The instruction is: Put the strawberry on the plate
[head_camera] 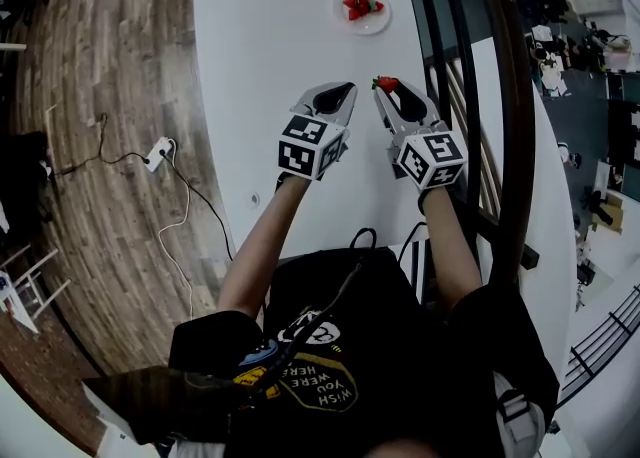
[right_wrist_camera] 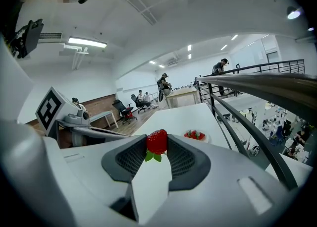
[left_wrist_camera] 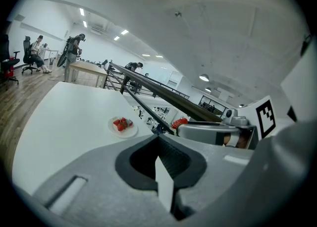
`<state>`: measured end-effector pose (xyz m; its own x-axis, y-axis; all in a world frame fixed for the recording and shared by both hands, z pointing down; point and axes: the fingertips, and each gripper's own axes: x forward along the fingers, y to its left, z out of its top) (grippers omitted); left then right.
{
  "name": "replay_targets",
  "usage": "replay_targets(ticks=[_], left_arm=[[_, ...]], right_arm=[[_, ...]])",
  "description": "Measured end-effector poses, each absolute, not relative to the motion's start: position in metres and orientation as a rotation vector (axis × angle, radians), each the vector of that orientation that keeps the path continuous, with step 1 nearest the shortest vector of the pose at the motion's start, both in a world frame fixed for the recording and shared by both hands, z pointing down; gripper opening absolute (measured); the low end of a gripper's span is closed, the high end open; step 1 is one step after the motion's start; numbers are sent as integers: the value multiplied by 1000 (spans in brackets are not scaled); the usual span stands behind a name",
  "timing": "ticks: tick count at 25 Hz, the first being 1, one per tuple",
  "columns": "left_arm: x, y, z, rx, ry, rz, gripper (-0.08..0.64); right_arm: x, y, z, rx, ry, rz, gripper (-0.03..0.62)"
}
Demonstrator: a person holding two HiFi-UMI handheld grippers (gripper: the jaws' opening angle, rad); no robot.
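While the right claw grips the strawberry above the table, the plate sits at eleven o'clock, well apart; left claw closed, empty; carry and release remain.

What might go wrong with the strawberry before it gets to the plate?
1. The right tool pinches the strawberry only at its very tips. It might slip out before reaching the plate, which sits farther along the table.
2. The plate already holds strawberries, so a new one dropped on top could roll off.
3. Squeezing harder to keep hold might squash the soft fruit.
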<state>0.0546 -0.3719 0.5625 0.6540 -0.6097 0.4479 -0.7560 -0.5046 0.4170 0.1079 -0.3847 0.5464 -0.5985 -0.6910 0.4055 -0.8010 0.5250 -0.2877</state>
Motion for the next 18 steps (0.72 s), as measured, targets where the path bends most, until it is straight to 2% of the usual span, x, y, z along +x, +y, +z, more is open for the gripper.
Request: replay_targets(ticks=[18], left_arm=[[38,-430,594,2191,-1112,295,3]], right_arm=[[88,-452,593,1205,-2494,646,130]])
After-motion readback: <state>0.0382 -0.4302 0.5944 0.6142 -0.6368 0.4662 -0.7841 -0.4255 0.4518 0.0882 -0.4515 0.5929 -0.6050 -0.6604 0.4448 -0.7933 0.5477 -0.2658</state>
